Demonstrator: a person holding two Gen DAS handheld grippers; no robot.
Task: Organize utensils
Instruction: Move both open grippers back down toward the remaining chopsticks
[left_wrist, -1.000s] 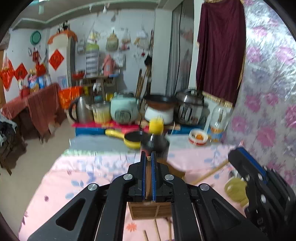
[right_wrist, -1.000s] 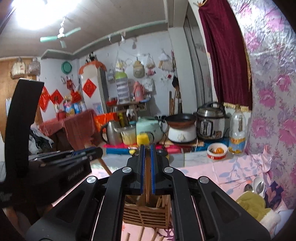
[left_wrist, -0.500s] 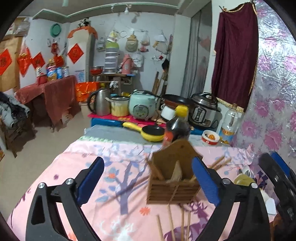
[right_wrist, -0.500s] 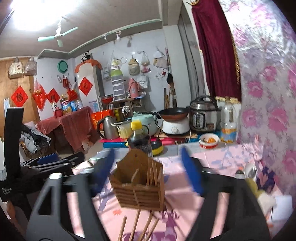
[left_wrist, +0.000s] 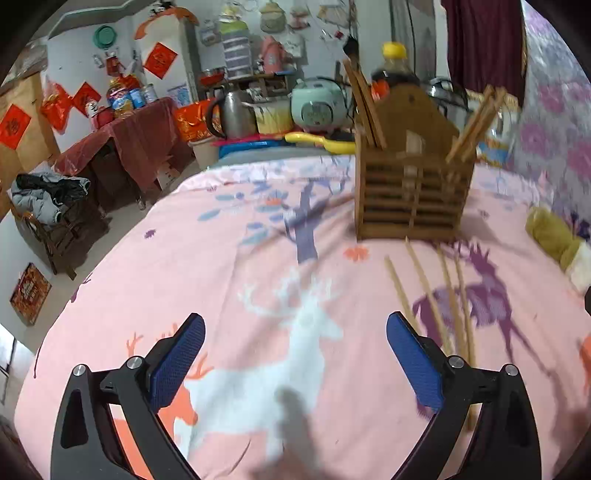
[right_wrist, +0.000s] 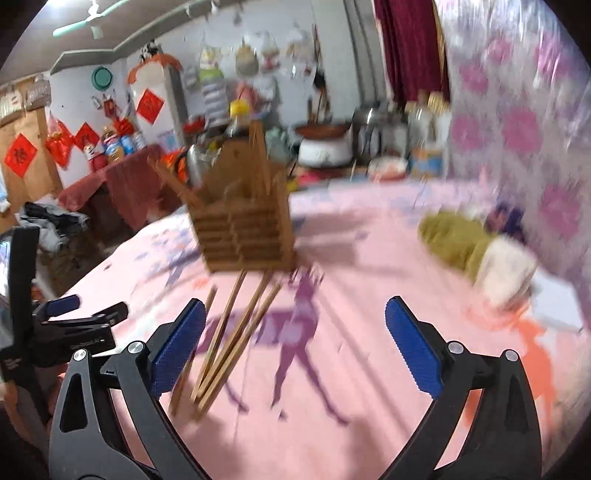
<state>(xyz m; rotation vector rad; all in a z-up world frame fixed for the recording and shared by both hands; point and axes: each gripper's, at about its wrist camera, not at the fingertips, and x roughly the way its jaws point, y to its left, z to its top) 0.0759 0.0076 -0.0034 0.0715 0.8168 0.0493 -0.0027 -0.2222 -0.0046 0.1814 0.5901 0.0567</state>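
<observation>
A slatted wooden utensil holder (left_wrist: 412, 184) stands on the pink tablecloth (left_wrist: 258, 258) with a few chopsticks upright in it. It also shows in the right wrist view (right_wrist: 245, 229). Several loose chopsticks (left_wrist: 439, 299) lie flat on the cloth in front of it, and in the right wrist view (right_wrist: 236, 332) beside my left finger. My left gripper (left_wrist: 295, 354) is open and empty, low over the cloth. My right gripper (right_wrist: 293, 347) is open and empty. The left gripper's body (right_wrist: 66, 328) shows at the right view's left edge.
A yellow-green cloth bundle (right_wrist: 469, 243) lies on the table's right side. A dark bottle with a yellow cap (left_wrist: 393, 70) stands behind the holder. Kettle, rice cooker and pots (left_wrist: 317, 107) stand on a bench beyond the table's far edge. A floral wall is at the right.
Both grippers went from shut to wide open and pulled back from the holder. Both cameras now tilt down toward the cloth and the loose chopsticks.
</observation>
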